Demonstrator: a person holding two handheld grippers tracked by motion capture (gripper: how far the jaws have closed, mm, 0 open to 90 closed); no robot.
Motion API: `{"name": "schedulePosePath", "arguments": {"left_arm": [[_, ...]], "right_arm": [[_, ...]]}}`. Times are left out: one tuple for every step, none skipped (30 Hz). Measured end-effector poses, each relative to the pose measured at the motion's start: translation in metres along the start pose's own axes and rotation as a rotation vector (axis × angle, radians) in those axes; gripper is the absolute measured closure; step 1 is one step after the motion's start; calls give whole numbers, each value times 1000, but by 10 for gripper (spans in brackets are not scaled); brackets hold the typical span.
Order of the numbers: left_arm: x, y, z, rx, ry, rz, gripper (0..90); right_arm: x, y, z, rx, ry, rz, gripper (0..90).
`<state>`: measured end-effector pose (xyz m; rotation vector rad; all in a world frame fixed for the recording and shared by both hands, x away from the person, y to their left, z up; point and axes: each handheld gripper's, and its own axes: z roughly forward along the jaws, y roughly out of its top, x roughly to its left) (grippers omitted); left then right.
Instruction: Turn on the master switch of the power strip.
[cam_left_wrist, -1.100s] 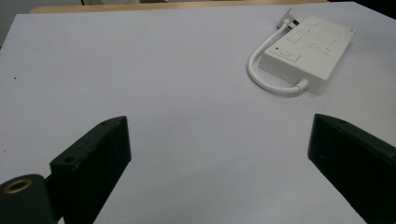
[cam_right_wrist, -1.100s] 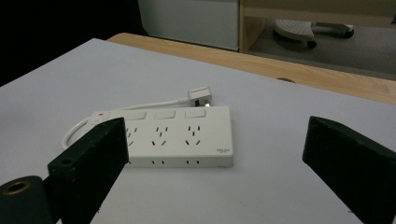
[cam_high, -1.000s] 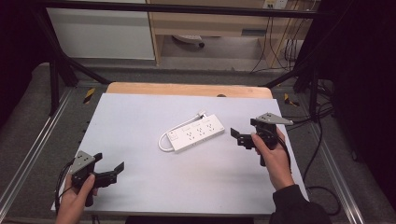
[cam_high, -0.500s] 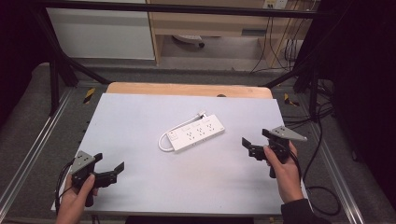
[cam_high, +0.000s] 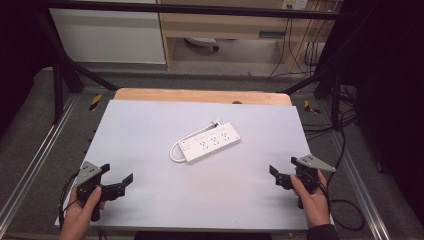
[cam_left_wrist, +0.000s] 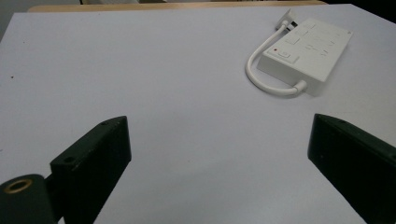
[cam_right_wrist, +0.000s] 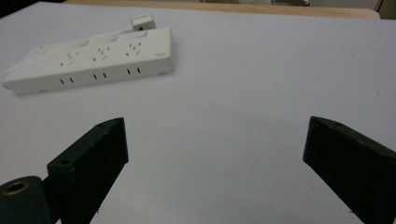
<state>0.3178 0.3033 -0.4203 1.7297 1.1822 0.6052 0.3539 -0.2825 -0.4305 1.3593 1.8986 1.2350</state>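
A white power strip (cam_high: 210, 144) lies at an angle in the middle of the white table top (cam_high: 150, 125), its short white cable (cam_high: 173, 152) looped at its left end. My left gripper (cam_high: 116, 173) rests at the near left corner, open, with nothing between its jaws. In the left gripper view the power strip (cam_left_wrist: 308, 51) lies far ahead to the right of the left gripper (cam_left_wrist: 219, 154). My right gripper (cam_high: 279, 176) is held at the near right, open and empty. In the right gripper view the power strip (cam_right_wrist: 93, 60) lies ahead to the left of the right gripper (cam_right_wrist: 215, 149).
A wooden board edge (cam_high: 200, 95) runs along the table's far side. Metal rails (cam_high: 40, 150) flank the table on the floor, and black cables (cam_high: 345, 150) hang off at the right. A white cabinet (cam_high: 110, 35) stands beyond.
My right gripper has drawn back from beside the power strip toward the near right edge of the table. The left gripper and the power strip have stayed put.
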Motion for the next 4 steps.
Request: {"name": "schedulePosePath", "arguments": {"left_arm": [[0, 0, 0, 5, 0, 3, 62], [-1, 0, 0, 6, -1, 5, 62], [-2, 0, 0, 5, -1, 5, 62], [-2, 0, 0, 6, -2, 10, 62]], "right_arm": [[1, -2, 2, 18, -4, -5, 65], [2, -4, 4, 43, -14, -8, 58], [3, -6, 7, 69, -28, -20, 57], [3, -8, 11, 101, -39, -31, 55]]}}
